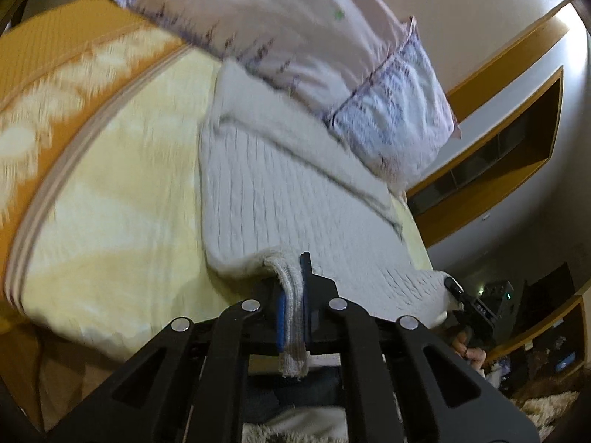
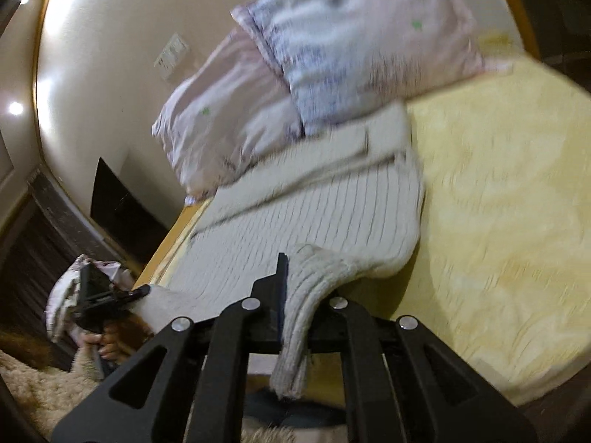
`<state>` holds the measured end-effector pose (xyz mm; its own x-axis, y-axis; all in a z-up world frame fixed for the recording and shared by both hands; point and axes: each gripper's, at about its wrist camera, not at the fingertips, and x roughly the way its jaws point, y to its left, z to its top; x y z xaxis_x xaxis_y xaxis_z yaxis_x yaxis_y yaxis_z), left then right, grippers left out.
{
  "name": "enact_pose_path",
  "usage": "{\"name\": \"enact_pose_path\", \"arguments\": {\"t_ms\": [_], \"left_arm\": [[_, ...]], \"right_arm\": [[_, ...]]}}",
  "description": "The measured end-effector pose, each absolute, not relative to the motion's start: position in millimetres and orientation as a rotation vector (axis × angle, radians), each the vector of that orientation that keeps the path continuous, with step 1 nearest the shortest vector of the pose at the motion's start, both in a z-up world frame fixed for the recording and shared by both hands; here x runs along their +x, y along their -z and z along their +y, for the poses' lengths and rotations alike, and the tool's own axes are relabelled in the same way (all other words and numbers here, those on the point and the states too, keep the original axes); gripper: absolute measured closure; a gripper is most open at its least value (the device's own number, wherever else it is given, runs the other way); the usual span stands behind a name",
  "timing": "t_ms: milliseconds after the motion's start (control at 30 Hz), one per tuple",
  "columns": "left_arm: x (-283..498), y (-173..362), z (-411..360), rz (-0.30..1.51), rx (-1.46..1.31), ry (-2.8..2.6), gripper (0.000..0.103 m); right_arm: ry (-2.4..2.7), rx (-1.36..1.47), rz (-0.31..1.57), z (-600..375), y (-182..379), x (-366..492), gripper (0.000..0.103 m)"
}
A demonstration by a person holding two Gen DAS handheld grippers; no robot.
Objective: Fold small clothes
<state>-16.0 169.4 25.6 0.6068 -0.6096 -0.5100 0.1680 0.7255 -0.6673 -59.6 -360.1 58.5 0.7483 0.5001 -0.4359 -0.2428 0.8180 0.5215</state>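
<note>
Left wrist view showed a pale grey ribbed knit sweater [image 1: 280,192] lying flat on a soft yellow blanket [image 1: 122,192], its long axis running from the near hem toward the two lilac-printed pillows [image 1: 295,37] that overlapped its far end. The left gripper [image 1: 293,306] was clamped on a folded corner of the hem, thick knit bunched between its blue-padded fingers. In the right wrist view the right gripper [image 2: 291,295] pinched the other hem corner the same way, lifting it off the blanket; a hand [image 2: 107,343] held the left gripper
</note>
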Motion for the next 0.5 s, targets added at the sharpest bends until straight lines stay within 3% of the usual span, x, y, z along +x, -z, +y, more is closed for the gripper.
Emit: {"name": "enact_pose_path", "arguments": {"t_ms": [233,500], "left_arm": [[24.9,-67.0,171.7,0.669,-0.559,0.432,0.097],[94.3,-96.3,161.2,0.632,-0.494,0.385,0.097]], "right_arm": [[-0.374,0.366,0.452,-355.9,-90.1,-33.3,0.097],[-0.344,0.347,0.426,-348.0,-114.8,27.6,0.097]]}}
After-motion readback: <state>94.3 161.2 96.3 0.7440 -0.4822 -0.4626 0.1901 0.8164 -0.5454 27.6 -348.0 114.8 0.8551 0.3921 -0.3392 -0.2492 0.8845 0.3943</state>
